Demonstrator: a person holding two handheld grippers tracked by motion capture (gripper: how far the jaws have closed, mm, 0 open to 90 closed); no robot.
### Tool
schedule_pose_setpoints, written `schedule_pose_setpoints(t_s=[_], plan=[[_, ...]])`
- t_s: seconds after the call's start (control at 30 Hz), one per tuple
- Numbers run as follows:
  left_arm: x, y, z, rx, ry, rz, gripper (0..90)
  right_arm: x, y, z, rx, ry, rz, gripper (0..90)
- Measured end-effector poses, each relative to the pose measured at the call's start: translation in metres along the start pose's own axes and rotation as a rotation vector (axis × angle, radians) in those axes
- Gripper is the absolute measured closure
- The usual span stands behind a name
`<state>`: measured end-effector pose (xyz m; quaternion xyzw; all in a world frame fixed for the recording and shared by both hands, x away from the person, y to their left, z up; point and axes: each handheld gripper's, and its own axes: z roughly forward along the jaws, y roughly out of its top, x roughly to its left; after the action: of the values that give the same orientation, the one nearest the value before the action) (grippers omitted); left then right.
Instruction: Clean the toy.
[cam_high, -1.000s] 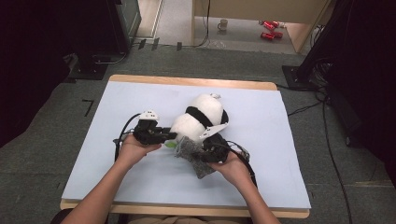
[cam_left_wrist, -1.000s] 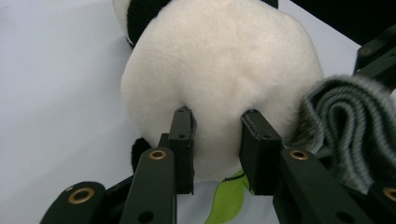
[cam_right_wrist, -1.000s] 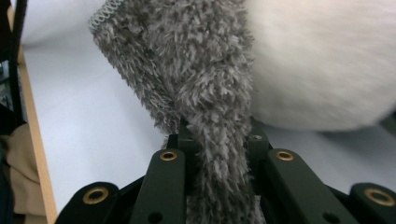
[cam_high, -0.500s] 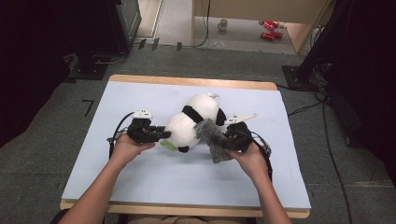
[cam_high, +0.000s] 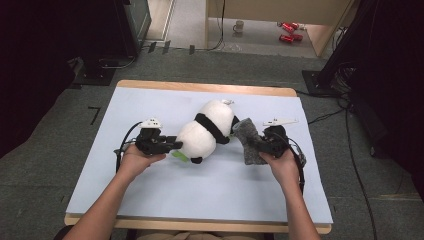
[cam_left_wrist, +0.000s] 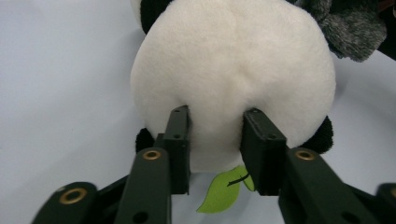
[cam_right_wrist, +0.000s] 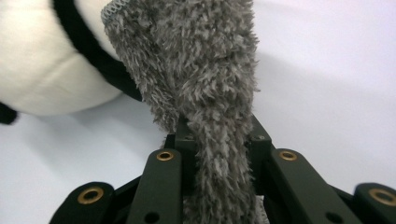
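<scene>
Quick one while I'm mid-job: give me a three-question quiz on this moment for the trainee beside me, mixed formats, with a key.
1. True or false: the left claw grips the plush panda by its white rounded end.
2. Multiple choice: what is pinched in the right claw? A) a green leaf B) a fuzzy grey cloth C) a cable
3. Fill in: in the high view, the grey cloth lies toward the panda's ____ side, the one nearer the person's right hand.

Key: 1 true. 2 B. 3 right.
</scene>
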<state>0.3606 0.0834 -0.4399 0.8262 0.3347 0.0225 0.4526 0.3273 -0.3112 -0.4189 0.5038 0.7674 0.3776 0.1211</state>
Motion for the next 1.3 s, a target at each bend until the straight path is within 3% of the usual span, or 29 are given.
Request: schedule_pose_setpoints(t_s=[0.1,0.2,0.43,0.6,0.7,0.8,1.0,1.13,1.3], plan=[[-0.004,0.002,0.001,-0.020,0.023,0.010,77.1,-0.010,-0.003,0.000,0.007,-0.023,0.028,73.9],[-0.004,0.003,0.000,-0.020,0.042,0.020,79.2,-0.020,-0.006,0.000,0.008,-0.033,0.062,73.9],[0.020,-0.003,-0.023,-0.042,0.077,-0.023,79.7,-0.035,-0.012,0.003,0.007,-0.053,0.107,73.9],[0.032,-0.009,-0.038,-0.050,0.090,-0.015,79.6,-0.042,-0.013,0.006,0.014,-0.073,0.134,73.9],[0.038,-0.014,-0.042,-0.056,0.061,-0.023,78.5,-0.043,-0.013,0.012,0.014,-0.084,0.139,73.6],[0.037,-0.018,-0.039,-0.055,0.045,-0.023,76.2,-0.041,-0.011,0.019,0.029,-0.100,0.111,73.6],[0.037,-0.019,-0.040,-0.071,0.031,-0.031,70.6,-0.042,-0.012,0.036,0.104,-0.175,0.086,71.0],[0.037,-0.020,-0.040,-0.075,0.024,-0.042,69.2,-0.043,-0.013,0.044,0.124,-0.237,0.072,71.2],[0.038,-0.021,-0.041,-0.073,0.018,-0.053,67.2,-0.052,-0.014,0.045,0.112,-0.265,0.106,71.2]])
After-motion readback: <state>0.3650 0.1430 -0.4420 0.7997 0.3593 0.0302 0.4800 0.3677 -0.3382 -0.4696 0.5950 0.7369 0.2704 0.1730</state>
